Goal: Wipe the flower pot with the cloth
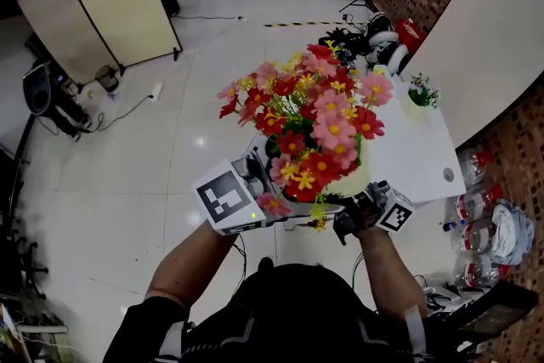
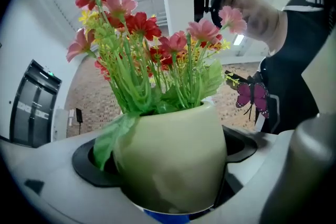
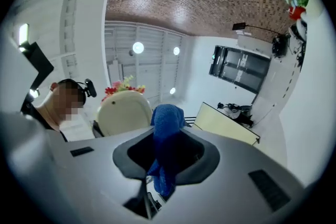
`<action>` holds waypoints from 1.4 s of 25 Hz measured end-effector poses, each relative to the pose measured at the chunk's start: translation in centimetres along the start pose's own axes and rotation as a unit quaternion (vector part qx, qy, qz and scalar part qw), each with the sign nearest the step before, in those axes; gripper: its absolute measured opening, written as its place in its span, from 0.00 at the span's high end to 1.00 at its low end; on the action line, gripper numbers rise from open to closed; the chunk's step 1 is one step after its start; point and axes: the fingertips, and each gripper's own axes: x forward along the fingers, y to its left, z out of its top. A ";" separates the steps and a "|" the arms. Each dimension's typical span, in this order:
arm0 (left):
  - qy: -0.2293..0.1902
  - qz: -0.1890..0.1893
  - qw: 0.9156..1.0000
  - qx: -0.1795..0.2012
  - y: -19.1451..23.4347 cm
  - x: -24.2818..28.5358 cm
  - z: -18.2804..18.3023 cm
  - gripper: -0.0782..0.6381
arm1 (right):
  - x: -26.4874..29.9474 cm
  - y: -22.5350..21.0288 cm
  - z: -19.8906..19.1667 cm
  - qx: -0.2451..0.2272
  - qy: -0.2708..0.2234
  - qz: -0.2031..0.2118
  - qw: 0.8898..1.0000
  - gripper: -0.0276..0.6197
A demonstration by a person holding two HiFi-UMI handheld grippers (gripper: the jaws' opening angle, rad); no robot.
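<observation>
Since the left tongs [image 2: 170, 194] clamp the flower pot [image 2: 173, 157] midair and the right tongs [image 3: 164, 162] pinch the cloth [image 3: 167, 126], hard wiping might knock it loose.

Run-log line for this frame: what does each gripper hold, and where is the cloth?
left gripper: shut on flower pot | right gripper: shut on blue cloth | cloth position: at pot's base, contact unclear
</observation>
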 end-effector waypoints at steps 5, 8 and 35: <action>0.004 -0.012 1.000 -0.009 -0.1 -0.1 -0.3 0.08 | 3.6 2.0 -0.3 0.014 0.010 0.027 0.999 0.85; 0.017 -0.009 1.000 -0.006 0.1 -0.3 -0.2 0.08 | 4.1 3.0 -0.8 0.041 0.017 0.059 0.997 0.85; 0.024 -0.033 0.999 0.005 0.4 -0.9 -1.5 0.08 | 2.7 3.6 -0.3 -0.228 0.139 0.096 0.959 0.85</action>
